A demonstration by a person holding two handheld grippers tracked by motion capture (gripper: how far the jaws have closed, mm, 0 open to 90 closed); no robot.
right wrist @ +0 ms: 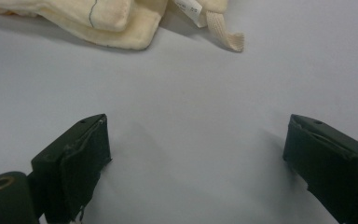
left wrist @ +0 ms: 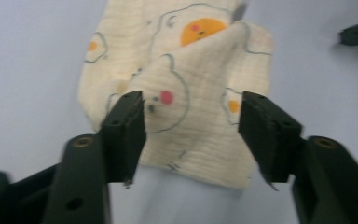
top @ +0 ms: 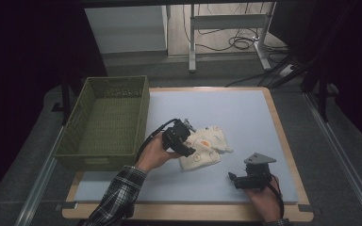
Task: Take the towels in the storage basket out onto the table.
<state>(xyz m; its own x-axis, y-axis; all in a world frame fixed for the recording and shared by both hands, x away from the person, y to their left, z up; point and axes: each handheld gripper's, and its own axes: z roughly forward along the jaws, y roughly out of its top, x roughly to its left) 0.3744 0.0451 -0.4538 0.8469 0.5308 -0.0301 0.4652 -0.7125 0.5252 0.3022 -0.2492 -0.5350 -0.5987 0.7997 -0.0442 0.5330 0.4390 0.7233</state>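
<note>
A cream folded cloth [top: 208, 145] printed with fried eggs and bear outlines lies near the middle of the pale blue mat [top: 245, 113]. My left gripper [top: 189, 144] hovers at the cloth's left edge, held by a hand in a plaid sleeve. In the left gripper view the cloth [left wrist: 200, 56] lies below and beyond the left gripper [left wrist: 193, 100], whose jaws stand apart and do not press on it. My right gripper [top: 232, 178] rests low at the front right, pointing left. In the right gripper view the right gripper [right wrist: 198, 121] is wide open over bare mat, the cloth [right wrist: 98, 18] well beyond it.
A green woven basket [top: 115, 81] stands at the table's left side, its right wall close to the left hand. A woven strap [right wrist: 223, 36] and a white label trail from the cloth's edge. Beyond the table's far edge are desk legs and cables.
</note>
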